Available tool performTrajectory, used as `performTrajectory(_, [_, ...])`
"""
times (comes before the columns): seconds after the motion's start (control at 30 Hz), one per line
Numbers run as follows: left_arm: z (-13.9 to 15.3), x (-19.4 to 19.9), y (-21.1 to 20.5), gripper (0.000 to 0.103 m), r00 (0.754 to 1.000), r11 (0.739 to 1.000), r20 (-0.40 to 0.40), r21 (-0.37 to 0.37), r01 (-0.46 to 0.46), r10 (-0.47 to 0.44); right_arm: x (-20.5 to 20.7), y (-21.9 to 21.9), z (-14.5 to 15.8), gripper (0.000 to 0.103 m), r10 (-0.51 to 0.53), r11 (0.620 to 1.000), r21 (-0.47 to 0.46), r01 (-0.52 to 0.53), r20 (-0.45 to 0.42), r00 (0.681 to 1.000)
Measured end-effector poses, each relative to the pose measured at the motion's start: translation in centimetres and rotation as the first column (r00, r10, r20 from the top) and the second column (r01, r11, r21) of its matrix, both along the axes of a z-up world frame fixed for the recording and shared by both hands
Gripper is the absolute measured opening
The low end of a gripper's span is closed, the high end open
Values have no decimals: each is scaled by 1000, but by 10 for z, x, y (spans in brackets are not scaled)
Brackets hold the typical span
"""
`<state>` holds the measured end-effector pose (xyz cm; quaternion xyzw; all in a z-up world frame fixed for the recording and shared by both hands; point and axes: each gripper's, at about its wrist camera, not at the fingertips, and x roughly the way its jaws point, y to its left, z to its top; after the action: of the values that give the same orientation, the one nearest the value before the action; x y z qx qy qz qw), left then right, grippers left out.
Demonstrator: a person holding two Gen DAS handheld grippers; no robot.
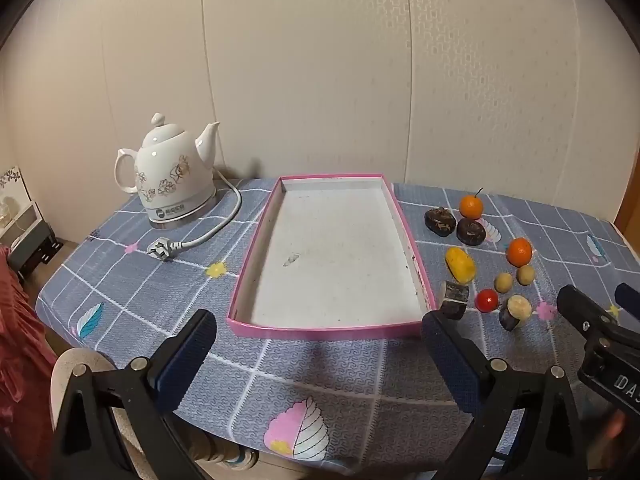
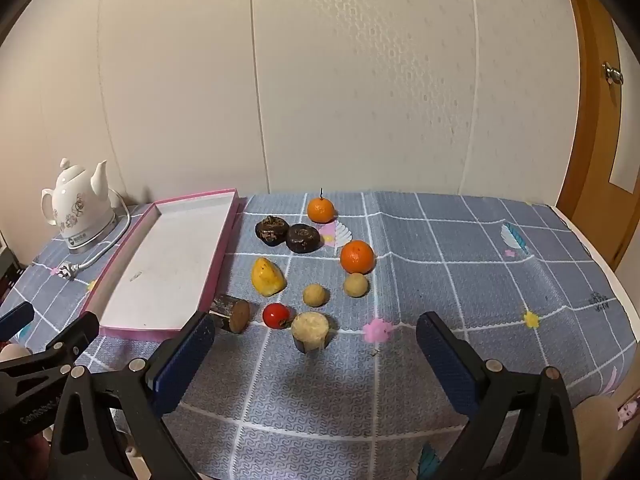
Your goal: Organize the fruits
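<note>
A pink-rimmed white tray [image 1: 256, 240] [image 2: 222, 240] lies empty on the checked tablecloth. To its right lie several fruits: two oranges [image 2: 357, 256] [image 2: 320, 209], two dark brown fruits [image 2: 303, 237], a yellow fruit [image 2: 267, 276], a small red fruit [image 2: 276, 315], two tan balls [image 2: 315, 294], and two cut log-like pieces [image 2: 311, 330] [image 2: 234, 313]. My left gripper [image 1: 318, 338] is open, before the tray's near edge. My right gripper [image 2: 314, 342] is open, just before the fruits, and shows in the left wrist view [image 1: 600, 304].
A white floral kettle [image 1: 168, 178] with its cord and plug [image 1: 162, 249] stands at the table's back left. The wall runs close behind the table. A wooden door [image 2: 600, 120] is at the right. The table's front edge is just below both grippers.
</note>
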<state>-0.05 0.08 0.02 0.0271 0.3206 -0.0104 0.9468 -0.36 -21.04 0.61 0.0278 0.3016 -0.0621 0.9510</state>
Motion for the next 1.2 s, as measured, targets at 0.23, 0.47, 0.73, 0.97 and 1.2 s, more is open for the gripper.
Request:
performTrajectory(0.23, [-3, 1, -9, 103, 1000, 1000, -10, 9, 1, -1, 2, -2, -2, 103, 2, 1000, 25, -2, -24, 1000])
performTrajectory(0.47, [-3, 2, -8, 103, 1000, 1000, -11, 1, 1, -1, 2, -2, -2, 103, -2, 1000, 22, 2, -23, 1000])
performTrajectory(0.73, [-3, 2, -9, 103, 1000, 1000, -17, 1, 3, -3, 2, -1, -3, 103, 3, 1000, 26, -2, -25, 1000])
performTrajectory(0.97, [-4, 2, -9, 103, 1000, 1000, -17, 1, 3, -3, 2, -1, -4, 103, 6, 1000, 27, -6, -24, 1000])
performTrajectory(1.2, [-4, 2, -9, 103, 1000, 1000, -17, 0, 4, -4, 3, -2, -4, 103, 9, 999, 31, -8, -29, 1000])
